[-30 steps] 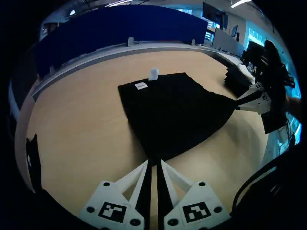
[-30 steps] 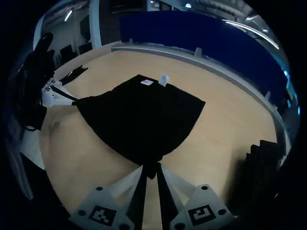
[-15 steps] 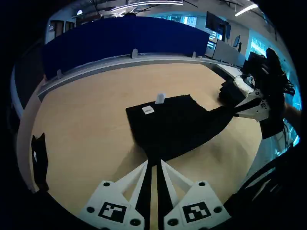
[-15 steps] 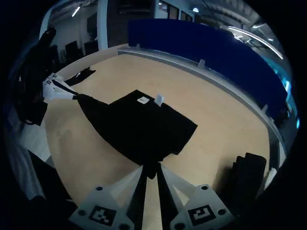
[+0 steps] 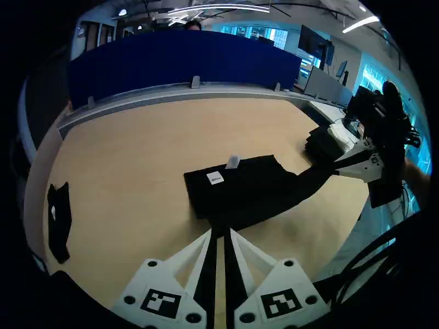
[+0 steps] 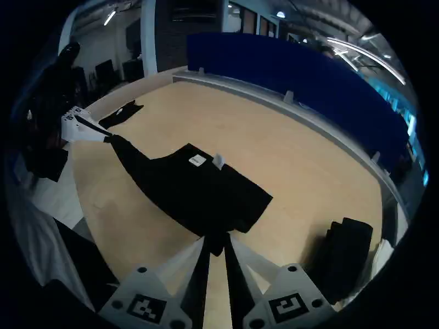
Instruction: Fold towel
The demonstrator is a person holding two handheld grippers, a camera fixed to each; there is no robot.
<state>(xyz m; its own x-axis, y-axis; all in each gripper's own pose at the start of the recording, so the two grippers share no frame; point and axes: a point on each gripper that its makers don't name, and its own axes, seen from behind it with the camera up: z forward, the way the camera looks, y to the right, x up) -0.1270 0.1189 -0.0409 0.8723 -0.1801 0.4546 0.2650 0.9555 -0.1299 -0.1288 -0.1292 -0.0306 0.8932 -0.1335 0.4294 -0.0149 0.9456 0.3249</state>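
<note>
Left gripper view: left gripper [image 5: 219, 231], right gripper [image 5: 333, 170] jaws pinching towel [image 5: 247, 189] corners, higher than before.

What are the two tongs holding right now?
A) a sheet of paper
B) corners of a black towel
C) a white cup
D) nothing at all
B: the left tongs and right tongs each pinch a corner of the towel.

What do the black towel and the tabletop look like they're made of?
Towel: soft matte black fabric, apparently; it drapes and creases where its corners are lifted. Tabletop: probably light wood-look laminate; smooth, even tan, slight sheen.
</note>
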